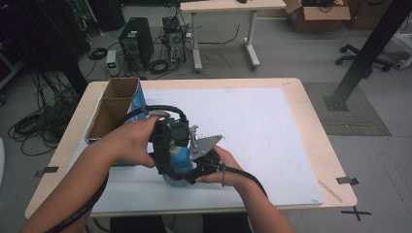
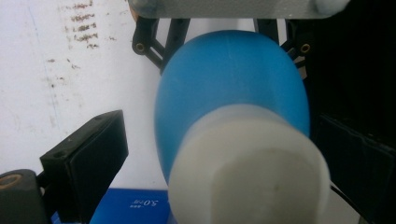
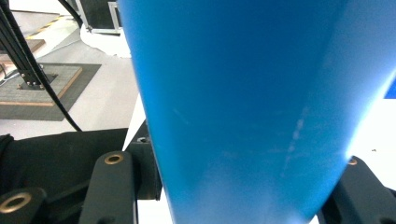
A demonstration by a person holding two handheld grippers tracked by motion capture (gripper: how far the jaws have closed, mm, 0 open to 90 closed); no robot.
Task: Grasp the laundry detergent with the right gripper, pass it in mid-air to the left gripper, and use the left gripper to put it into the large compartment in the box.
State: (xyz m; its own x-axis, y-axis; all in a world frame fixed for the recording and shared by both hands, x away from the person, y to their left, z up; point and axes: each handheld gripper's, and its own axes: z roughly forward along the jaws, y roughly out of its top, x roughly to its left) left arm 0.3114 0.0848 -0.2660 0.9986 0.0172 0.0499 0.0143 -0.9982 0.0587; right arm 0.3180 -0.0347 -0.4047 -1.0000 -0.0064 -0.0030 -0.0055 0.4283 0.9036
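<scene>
A person's two hands meet over the near middle of the desk (image 1: 301,121), holding a blue bottle (image 1: 179,160) with a white cap (image 2: 247,172) between them. The right gripper (image 1: 201,167) has its jaws closed against the bottle's body. The left gripper (image 1: 167,145) has its jaws spread wide around the capped end, not touching. Farther left sits an open cardboard box (image 1: 114,109).

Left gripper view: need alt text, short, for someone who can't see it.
A blue bottle with a white cap pointing at the camera sits close up between the left gripper's two black jaws, which stand apart from it on the visible left side. Beyond it, the other gripper holds the bottle's far end over a smudged white table cover.
</scene>
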